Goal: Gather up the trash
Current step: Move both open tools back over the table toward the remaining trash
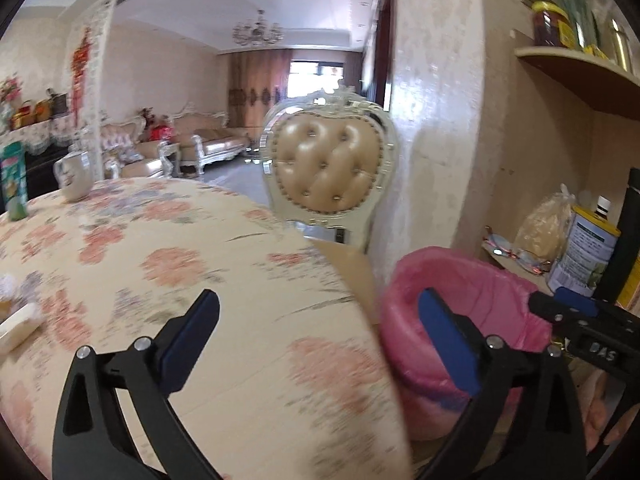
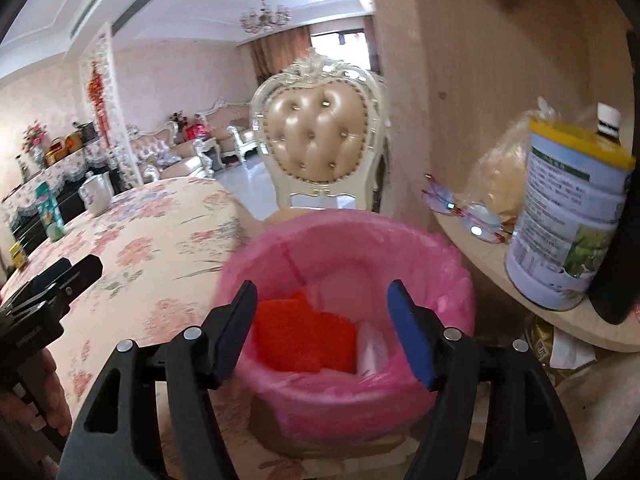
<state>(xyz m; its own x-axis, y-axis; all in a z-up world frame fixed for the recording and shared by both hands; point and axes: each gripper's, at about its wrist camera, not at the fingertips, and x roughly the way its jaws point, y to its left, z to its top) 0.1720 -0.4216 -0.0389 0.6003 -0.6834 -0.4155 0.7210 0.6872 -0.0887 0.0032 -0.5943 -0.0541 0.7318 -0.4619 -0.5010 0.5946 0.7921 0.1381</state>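
With both claws spread and empty, we hold our right claw (image 2: 322,308) above the pink-lined bin (image 2: 448,264), red and white trash already inside, and our left claw (image 1: 320,316) beside it over the worktop (image 1: 168,248), seemingly after dropping.

Each tool (image 2: 322,334) has black angular arms, blue pads (image 2: 410,334), silver screws (lettering seemingly "DAS", blurred).
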